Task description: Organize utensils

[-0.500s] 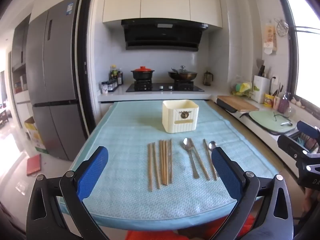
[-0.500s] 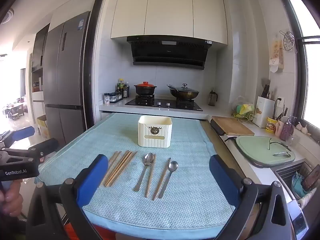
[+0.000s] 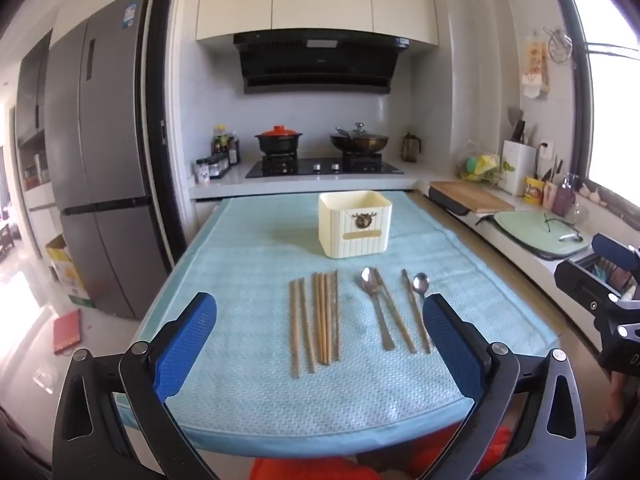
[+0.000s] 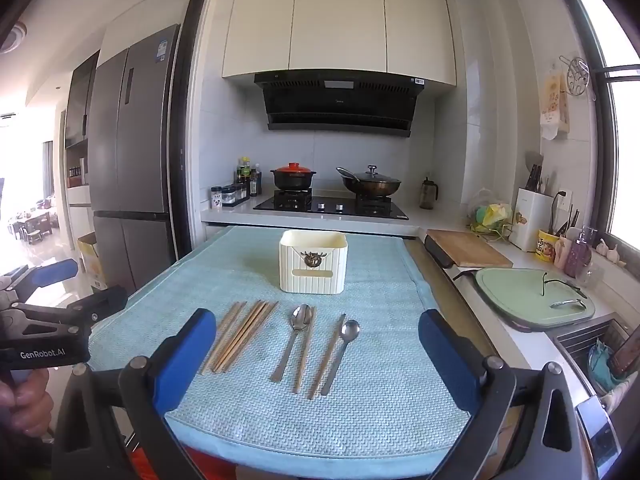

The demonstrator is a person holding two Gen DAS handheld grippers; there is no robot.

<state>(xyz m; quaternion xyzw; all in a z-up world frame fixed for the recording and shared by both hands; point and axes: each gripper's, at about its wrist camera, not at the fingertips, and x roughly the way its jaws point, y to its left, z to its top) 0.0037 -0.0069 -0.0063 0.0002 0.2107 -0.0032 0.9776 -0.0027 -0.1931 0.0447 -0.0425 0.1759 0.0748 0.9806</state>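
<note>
Basically start of task, nothing sorted yet. Table under teal mat. Cream utensil holder stood mid-mat, looked empty. Wooden chopsticks lay in row in front of holder, two metal spoons plus more chopsticks just beside, to right. Left gripper was wide open, holding nothing; right gripper likewise wide, empty. Both hovered at near edge. Next move likely: descend, narrow jaws around one thin piece, carry to holder.

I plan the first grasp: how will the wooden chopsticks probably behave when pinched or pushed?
The wooden chopsticks look thin and stiff, so probably light. They lie flat on the textured blue mat, so pinching one alone seems hard. Pushed sideways, they may roll or scatter.
</note>
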